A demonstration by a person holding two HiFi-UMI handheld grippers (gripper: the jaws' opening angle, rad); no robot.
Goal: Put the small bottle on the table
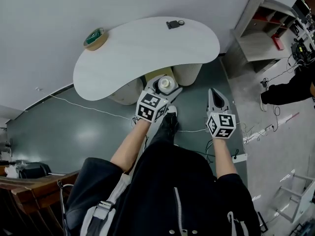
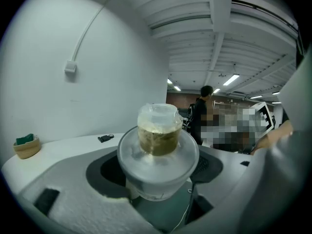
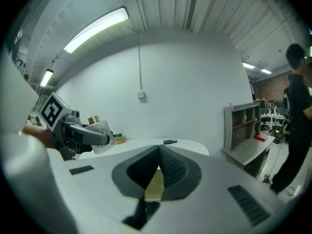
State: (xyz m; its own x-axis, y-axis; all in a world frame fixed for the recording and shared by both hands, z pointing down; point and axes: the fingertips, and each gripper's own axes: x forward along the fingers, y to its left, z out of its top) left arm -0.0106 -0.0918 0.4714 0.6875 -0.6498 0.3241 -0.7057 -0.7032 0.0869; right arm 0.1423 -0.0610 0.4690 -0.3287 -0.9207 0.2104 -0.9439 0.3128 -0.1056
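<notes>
Head view: left tool clamps the small bottle between its jaws, in the air just off the near edge of the white surface; right tool nearby, jaws pressed together, empty.

The white, kidney-shaped table stood against the wall on rounded pale bases, over a dark green floor. A tan bowl with something green in it sat at the table's left end, close to the edge. A small black object lay near the far edge, well apart from the bowl. A thin white cable ran across the floor below the table.
</notes>
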